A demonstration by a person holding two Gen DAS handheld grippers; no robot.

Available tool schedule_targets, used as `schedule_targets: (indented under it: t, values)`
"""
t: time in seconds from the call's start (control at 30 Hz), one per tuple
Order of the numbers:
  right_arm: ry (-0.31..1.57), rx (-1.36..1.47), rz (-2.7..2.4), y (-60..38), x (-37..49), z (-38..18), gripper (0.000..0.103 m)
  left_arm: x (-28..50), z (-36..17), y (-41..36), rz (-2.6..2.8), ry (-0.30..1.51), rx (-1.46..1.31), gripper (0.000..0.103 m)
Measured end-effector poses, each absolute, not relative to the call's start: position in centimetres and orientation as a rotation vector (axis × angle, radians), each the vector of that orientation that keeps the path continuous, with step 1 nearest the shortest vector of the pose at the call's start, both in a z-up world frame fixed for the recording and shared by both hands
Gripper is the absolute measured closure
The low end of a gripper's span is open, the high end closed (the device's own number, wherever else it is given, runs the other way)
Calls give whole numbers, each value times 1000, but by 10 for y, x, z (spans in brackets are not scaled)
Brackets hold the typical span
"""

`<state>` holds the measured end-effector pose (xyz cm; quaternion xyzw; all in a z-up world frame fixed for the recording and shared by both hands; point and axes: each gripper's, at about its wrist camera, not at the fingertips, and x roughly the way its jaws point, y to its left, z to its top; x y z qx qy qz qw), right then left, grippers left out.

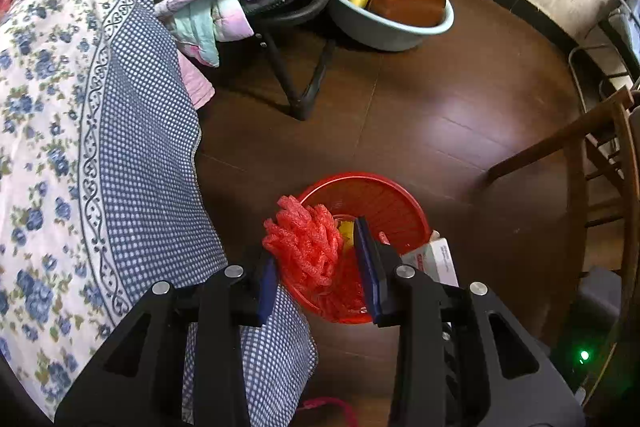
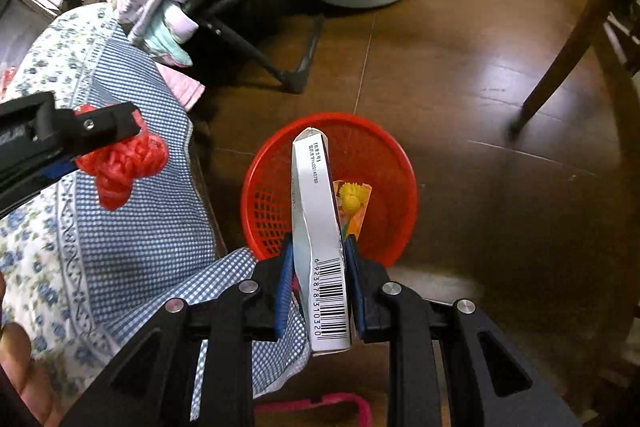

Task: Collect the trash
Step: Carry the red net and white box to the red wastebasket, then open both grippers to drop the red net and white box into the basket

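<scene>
- The right gripper [image 2: 318, 279] is clamped on a flattened white cardboard carton with a printed barcode [image 2: 320, 247], its blue-padded jaws pressing both faces; the carton stands on edge and reaches forward over the basket.
- The left gripper [image 1: 320, 267] has its jaws set fairly wide, with a crumpled red foam-net fruit sleeve [image 1: 306, 243] lying against the left pad; the far jaw appears clear of it, so whether the sleeve is truly pinched cannot be told. In the right wrist view the sleeve [image 2: 120, 163] hangs at that gripper's tip over the bedding.
- Just ahead of both grippers, on the dark wooden floor [image 2: 460, 87], sits the round red plastic mesh basket [image 2: 384, 155], already holding a yellow-and-orange printed wrapper [image 2: 354, 199].
- Left of the grippers hangs a blue-checked floral bedspread [image 1: 132, 155]; farther off stand a pale blue plastic basin [image 1: 392, 31] with a copper-coloured pan [image 1: 408, 1].
- Judged step: dropping collected trash. Next, the carton needs its jaws released above the basket's mouth, and the sleeve carried fully over the rim before letting go.
</scene>
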<state>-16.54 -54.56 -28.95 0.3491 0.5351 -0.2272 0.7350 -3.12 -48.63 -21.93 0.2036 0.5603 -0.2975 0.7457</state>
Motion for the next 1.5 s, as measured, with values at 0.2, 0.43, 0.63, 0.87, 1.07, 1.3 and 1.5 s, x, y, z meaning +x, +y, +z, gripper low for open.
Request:
schedule_targets:
  t: [0.2, 0.43, 0.63, 0.87, 1.07, 1.3, 1.5]
  values:
    - [1184, 779, -480, -553, -144, -316, 73, -24, -236, -490, -644, 1270, 451, 67]
    - [1254, 758, -493, -551, -146, -331, 43, -19, -247, -492, -634, 1292, 457, 67]
    - [1312, 780, -497, -547, -183, -334, 37, -31, -261, -498, -656, 1301, 521, 65]
    - [1347, 838, -545, -550, -226, -337, 37, -58, -291, -511, -730, 1317, 636, 65]
    - [1354, 844, -572, -556, -243, -335, 37, -63, -303, -520, -771, 1340, 639, 64]
    - [1348, 841, -574, -559, -246, -332, 37, -65, -303, -523, -750, 1313, 647, 27]
    - [1356, 823, -562, -556, -244, -326, 37, -69, -289, -528, -746, 1249, 660, 13]
